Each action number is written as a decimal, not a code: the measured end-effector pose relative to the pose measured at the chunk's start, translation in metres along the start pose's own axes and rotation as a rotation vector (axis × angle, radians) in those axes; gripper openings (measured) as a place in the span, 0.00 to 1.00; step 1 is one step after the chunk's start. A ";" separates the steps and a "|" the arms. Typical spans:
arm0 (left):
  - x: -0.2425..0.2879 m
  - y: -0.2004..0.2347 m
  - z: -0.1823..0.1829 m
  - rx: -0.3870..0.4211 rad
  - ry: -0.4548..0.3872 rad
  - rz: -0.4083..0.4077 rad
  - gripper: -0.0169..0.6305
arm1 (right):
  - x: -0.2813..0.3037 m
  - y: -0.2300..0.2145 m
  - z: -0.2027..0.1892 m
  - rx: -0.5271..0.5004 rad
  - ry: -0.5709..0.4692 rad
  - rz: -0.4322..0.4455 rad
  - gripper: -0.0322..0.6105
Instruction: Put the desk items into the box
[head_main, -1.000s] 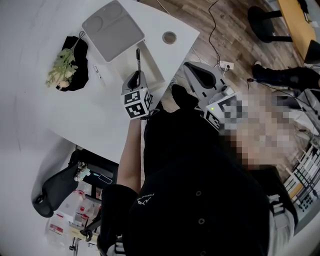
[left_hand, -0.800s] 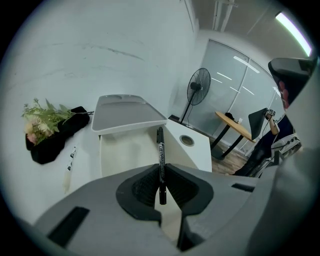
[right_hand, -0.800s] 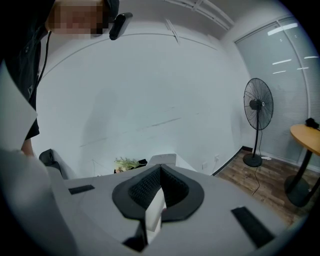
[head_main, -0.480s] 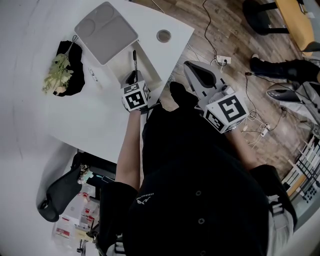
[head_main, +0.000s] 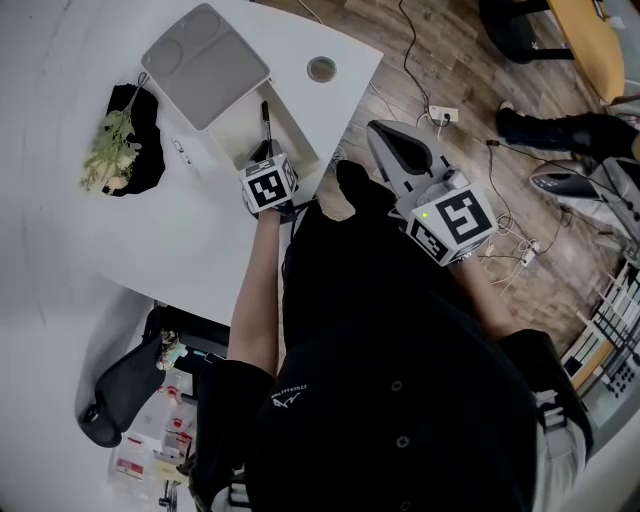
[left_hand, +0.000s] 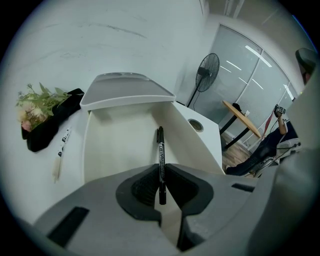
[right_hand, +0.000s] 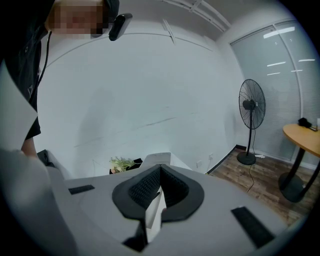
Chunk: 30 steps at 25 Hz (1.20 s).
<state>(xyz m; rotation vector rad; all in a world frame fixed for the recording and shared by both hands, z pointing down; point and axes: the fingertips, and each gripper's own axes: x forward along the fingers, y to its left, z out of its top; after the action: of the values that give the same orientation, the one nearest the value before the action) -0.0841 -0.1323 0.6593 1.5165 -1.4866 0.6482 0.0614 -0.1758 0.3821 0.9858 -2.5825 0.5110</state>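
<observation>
Black plastic pen (left_hand: 160, 160): probably light, stiff and smooth, so easy to turn or slip under a loose pinch, but not fragile. Best taken across the barrel, near the middle, for balance. Held now nearer to its rear end, between the fingers of the left gripper (left_hand: 161, 171), closed firmly on the barrel. Hanging above the open white box (left_hand: 187, 134), over the near part of its hollow, not touching the floor or walls of the box as far as visible. Long axis straight along the fingers, running lengthwise over the box, with the far tip pointing to the grey lid (left_hand: 125, 92) at the far end of the box. Perhaps a little tilted, hard to tell how much.

Right gripper (right_hand: 159, 176) well apart from the box, beyond the edge of the counter (left_hand: 30, 175), fingers pressed together on nothing.

Left of the box, on the counter, a white pen (left_hand: 61, 150) not yet packed. Farther left of the box, some flowers (left_hand: 35, 105) on a black cloth (left_hand: 50, 125).
</observation>
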 end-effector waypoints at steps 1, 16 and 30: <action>0.002 0.000 -0.001 0.003 0.009 0.001 0.10 | 0.000 0.000 0.000 0.000 0.000 -0.001 0.05; 0.008 -0.003 -0.002 0.020 0.040 -0.015 0.11 | -0.008 -0.008 0.005 -0.001 -0.018 -0.026 0.05; -0.020 -0.007 0.006 -0.023 -0.089 -0.038 0.18 | -0.006 -0.003 0.014 -0.031 -0.033 0.004 0.05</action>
<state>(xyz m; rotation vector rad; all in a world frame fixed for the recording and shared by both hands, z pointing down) -0.0817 -0.1285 0.6374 1.5696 -1.5224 0.5453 0.0653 -0.1805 0.3674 0.9869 -2.6143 0.4576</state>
